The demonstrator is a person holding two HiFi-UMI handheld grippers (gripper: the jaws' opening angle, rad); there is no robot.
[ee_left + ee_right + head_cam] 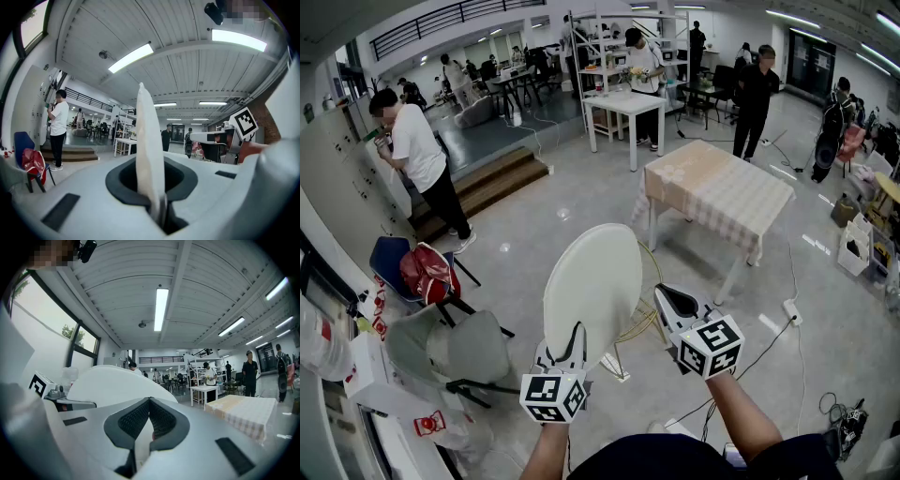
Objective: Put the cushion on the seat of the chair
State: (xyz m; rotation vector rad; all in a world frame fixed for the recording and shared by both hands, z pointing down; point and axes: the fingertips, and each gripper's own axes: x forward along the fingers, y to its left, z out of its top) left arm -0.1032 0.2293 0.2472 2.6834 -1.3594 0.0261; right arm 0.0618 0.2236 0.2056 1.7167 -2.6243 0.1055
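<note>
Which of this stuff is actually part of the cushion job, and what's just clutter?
Job:
cushion, clamped in the left gripper
wire chair behind it, mostly hidden
right gripper, shut, empty

Clutter:
checked table
white table
blue chair with red bag
grey chair
power strip on the floor

Glossy grey floor [581, 192], sparsely furnished.
On it stand a check-clothed counter [722, 187] and a thin gold wire chair [641, 326]; a white power strip [791, 311] lies nearby.
</note>
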